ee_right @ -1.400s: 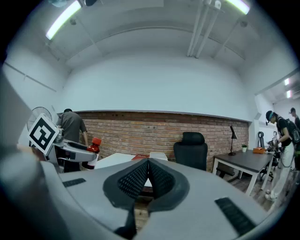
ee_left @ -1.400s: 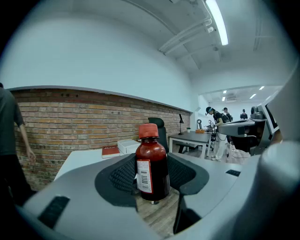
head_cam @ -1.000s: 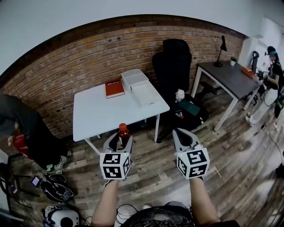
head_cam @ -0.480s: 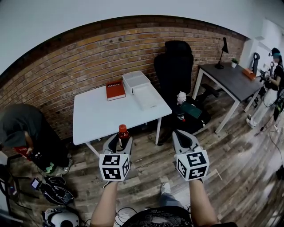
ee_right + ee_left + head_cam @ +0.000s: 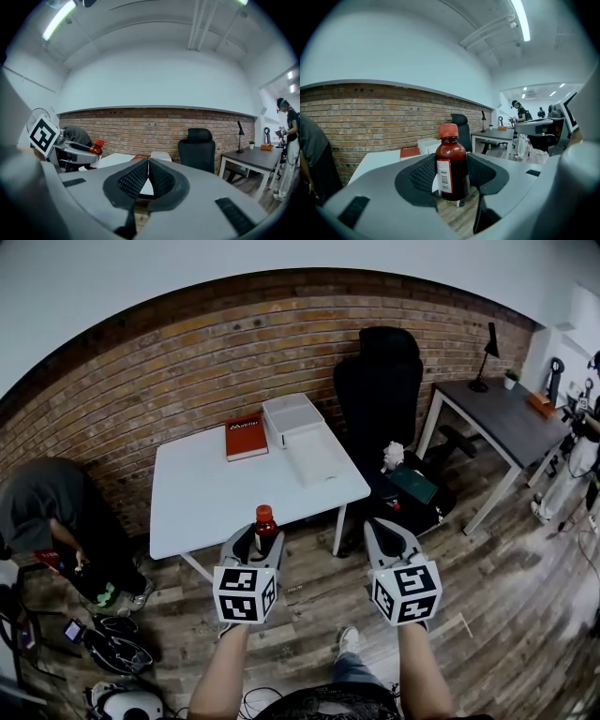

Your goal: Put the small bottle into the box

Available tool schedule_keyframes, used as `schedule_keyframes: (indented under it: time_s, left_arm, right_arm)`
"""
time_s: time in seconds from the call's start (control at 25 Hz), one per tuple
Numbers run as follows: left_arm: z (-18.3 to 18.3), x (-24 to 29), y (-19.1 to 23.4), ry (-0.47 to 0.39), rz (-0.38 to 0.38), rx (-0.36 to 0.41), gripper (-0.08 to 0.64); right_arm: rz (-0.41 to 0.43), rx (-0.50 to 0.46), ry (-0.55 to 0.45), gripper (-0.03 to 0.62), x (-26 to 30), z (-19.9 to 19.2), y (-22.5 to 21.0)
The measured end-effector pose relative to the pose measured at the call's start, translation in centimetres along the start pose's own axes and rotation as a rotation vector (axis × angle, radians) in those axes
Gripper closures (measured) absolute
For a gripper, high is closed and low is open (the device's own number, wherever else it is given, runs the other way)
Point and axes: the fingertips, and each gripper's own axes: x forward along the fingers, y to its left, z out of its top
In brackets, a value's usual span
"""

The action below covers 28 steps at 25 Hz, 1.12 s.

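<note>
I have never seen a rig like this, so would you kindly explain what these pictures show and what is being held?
There is no robot here: a person holds a tool with tongs in each hand. The wide picture comes from a camera on the person's head, looking down. The other two come from cameras riding on each tool, looking along its tongs. The left tongs are clamped on a small bottle of dark red liquid with a red cap, held upright. The right tongs are shut and empty. The marker cubes are parts of the tools. Ahead stands a white table carrying a red book, a white box and a flat white piece beside it. The bottle is not yet in the box.
</note>
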Motion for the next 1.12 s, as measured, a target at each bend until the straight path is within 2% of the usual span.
schedule_keyframes:
  time_s: [0.6, 1.12]
  left_arm:
    - [4.2, 13.4, -0.5, 0.026, 0.060, -0.035, 0.337]
    - [5.9, 18.0, -0.3, 0.041, 0.140, -0.040, 0.337]
  right_arm:
    - [0.080, 0.013, 0.033, 0.571, 10.8, 0.7, -10.5]
    - [0.164, 0.023, 0.021, 0.571, 15.6, 1.0, -14.5]
